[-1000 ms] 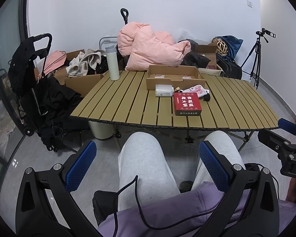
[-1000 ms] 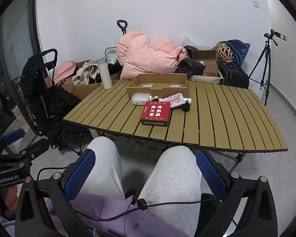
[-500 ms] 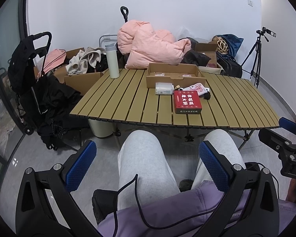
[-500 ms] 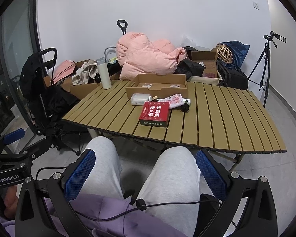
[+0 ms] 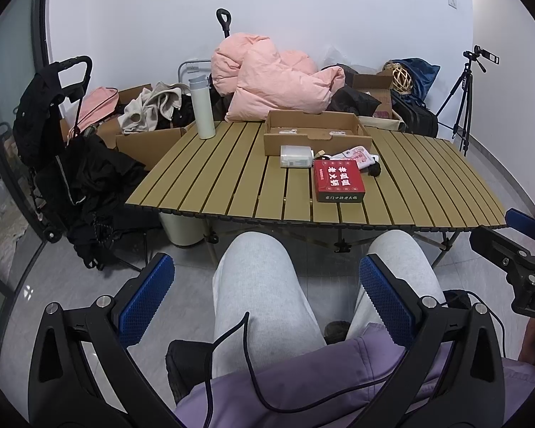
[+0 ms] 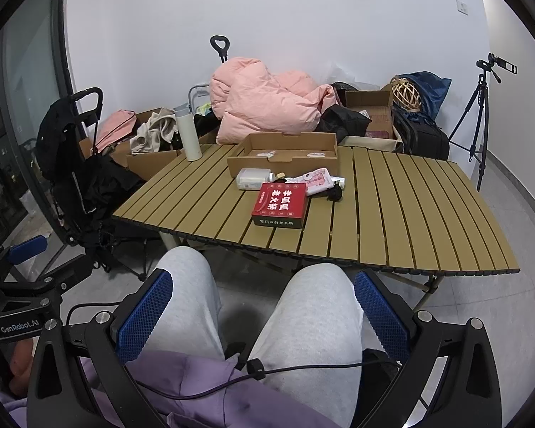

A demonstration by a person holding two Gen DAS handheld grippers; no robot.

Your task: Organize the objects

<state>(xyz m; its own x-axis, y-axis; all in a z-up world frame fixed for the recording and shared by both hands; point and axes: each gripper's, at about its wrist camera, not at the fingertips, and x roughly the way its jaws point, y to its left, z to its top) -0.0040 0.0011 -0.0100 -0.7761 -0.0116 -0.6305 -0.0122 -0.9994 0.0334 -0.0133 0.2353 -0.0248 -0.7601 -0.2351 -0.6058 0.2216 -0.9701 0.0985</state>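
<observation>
Left wrist view: left claw (image 5: 267,292) spread wide, empty, held low over the person's lap, short of the table (image 5: 203,178). Grey-trousered knees (image 5: 260,271) sit between the blue pads (image 5: 148,299). Task items cluster mid-table toward the far edge: red box (image 5: 339,180) nearest the near edge, white case (image 5: 296,156) just beside its far-left corner, pink pouch (image 5: 353,155) and a small black item (image 5: 374,169) at its far-right corner. Open cardboard tray (image 5: 317,133) lies along the far edge behind them. White bottle (image 5: 202,108) stands upright at the far-left corner. Right claw's body shows at the right frame edge.

Right wrist view: right claw (image 6: 264,306) also spread wide, empty, over the lap, off the table (image 6: 428,214). Red box (image 6: 280,204) mid-table, white case (image 6: 253,179) touching or just beside its far-left corner, can't tell which. Pink pouch (image 6: 315,180) and black item (image 6: 334,193) to its far right. Tray (image 6: 285,155) behind, bottle (image 6: 188,132) at far-left corner. Right half of the table bare. Left claw's body visible at the left frame edge.
</observation>
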